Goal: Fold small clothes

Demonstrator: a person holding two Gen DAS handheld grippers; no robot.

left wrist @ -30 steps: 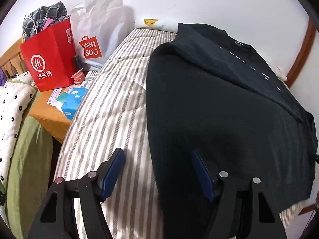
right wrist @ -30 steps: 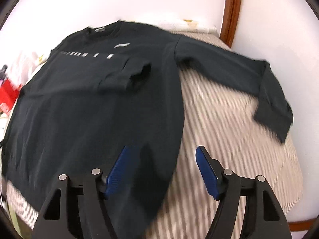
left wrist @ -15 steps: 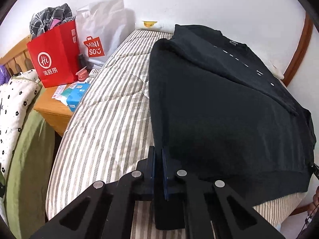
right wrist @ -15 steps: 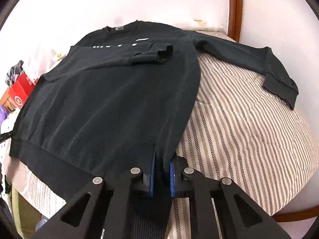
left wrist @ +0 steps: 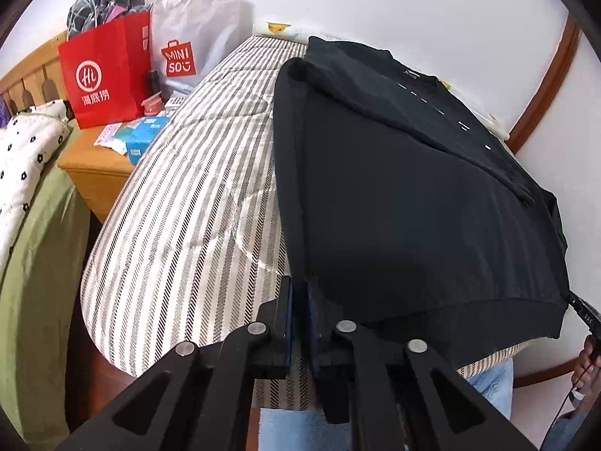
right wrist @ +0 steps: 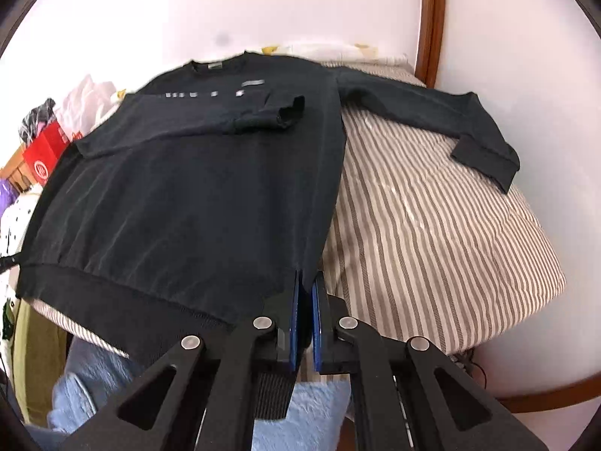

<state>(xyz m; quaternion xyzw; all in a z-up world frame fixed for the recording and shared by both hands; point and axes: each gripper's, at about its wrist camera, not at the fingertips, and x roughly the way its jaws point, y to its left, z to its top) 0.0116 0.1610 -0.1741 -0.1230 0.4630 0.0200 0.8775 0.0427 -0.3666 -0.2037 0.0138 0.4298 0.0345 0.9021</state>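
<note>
A black long-sleeved sweatshirt (left wrist: 405, 203) lies face up on a striped mattress (left wrist: 195, 203). Its left sleeve is folded across the chest (right wrist: 225, 120); the other sleeve (right wrist: 450, 124) stretches out to the right over the mattress (right wrist: 432, 233). My left gripper (left wrist: 298, 289) is shut on the hem's left corner at the near edge. In the right wrist view my right gripper (right wrist: 306, 285) is shut on the hem's right corner of the sweatshirt (right wrist: 180, 203). The ribbed hem hangs over the near mattress edge.
A wooden bedside table (left wrist: 97, 165) at the left holds a red paper bag (left wrist: 105, 75), a white shopping bag (left wrist: 195, 34) and small boxes. A green and dotted bedcover (left wrist: 26, 188) lies further left. White walls and a brown wooden frame (right wrist: 428, 18) close the far side. Light blue trousers (right wrist: 97, 387) show below.
Both grippers, open a second ago over the hem corners, have shut on the cloth. Both have since drawn back toward the near edge, pulling the sweatshirt's hem over it.
</note>
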